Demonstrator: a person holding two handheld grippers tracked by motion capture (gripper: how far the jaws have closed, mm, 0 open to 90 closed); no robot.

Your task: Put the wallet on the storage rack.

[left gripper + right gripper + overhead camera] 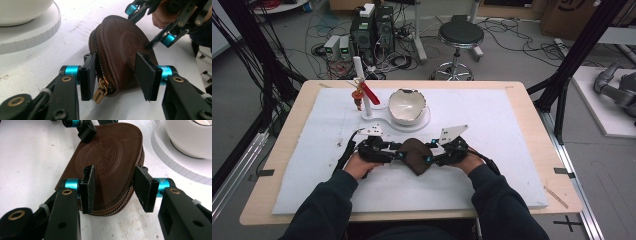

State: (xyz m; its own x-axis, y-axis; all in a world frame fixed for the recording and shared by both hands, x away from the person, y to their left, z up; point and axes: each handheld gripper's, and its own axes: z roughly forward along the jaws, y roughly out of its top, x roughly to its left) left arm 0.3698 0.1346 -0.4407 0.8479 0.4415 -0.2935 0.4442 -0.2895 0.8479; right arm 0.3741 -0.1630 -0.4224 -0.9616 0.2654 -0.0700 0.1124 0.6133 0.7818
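A brown leather zip pouch (414,155) lies on the white mat between both hands. My left gripper (401,155) is open at the pouch's left end. In the left gripper view the jaws of the left gripper (116,75) straddle the pouch (120,47), one pad by the zipper and its brass pull (100,93). My right gripper (430,157) is open at the right end. In the right gripper view the right gripper (113,190) has one pad over the embossed face of the pouch (107,162) and the other just off its stitched edge.
A white bowl (407,106) with a chipped rim sits on a round white base (424,122) just behind the pouch. A white post (362,85) beside it carries a red tag (369,93) and a small hanging ornament. The white mat (492,175) covers most of the wooden table.
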